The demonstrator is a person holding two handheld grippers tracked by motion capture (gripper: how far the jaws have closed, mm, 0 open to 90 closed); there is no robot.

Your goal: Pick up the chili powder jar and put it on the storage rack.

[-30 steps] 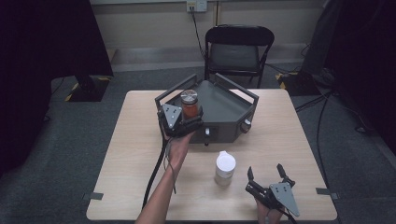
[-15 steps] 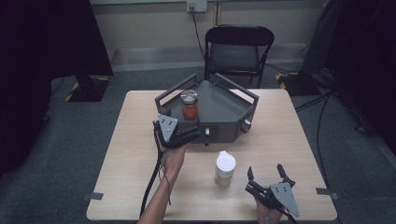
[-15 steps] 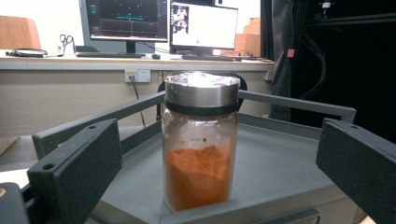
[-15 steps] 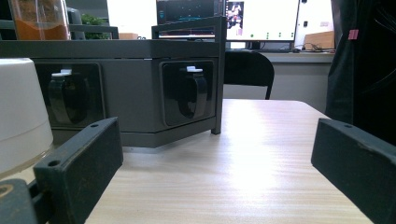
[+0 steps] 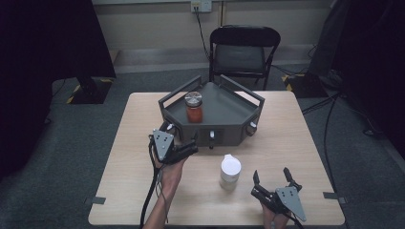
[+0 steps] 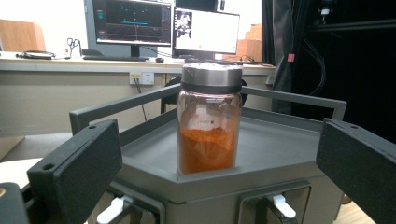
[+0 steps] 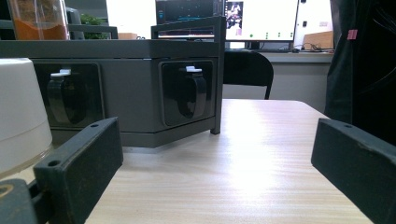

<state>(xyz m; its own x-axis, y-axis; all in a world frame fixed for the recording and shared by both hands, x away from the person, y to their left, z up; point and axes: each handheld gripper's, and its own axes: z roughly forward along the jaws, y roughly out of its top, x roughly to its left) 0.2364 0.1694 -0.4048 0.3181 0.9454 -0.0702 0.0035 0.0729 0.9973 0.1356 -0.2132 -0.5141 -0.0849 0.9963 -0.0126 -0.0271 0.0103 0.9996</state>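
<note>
A glass jar of orange powder (image 5: 193, 108) with a metal lid stands upright on the left part of the grey stand (image 5: 224, 102). My left gripper (image 5: 181, 141) hovers just in front of the stand, open and empty. In the left gripper view the jar (image 6: 208, 126) stands beyond the gap between the two fingers (image 6: 77, 170). A white-lidded jar (image 5: 230, 171) stands on the table in front of the stand. My right gripper (image 5: 271, 176) rests near the table's front edge, open, with the white jar (image 7: 21, 116) to its left.
The wooden table (image 5: 296, 143) has bare room on its right and left sides. The stand's front faces carry small latches (image 7: 189, 91). A black chair (image 5: 243, 50) stands behind the table. Cables (image 5: 153, 191) trail from the grippers.
My left gripper has drawn back from the orange jar toward the person, leaving the jar on the stand. The right gripper has not moved.
</note>
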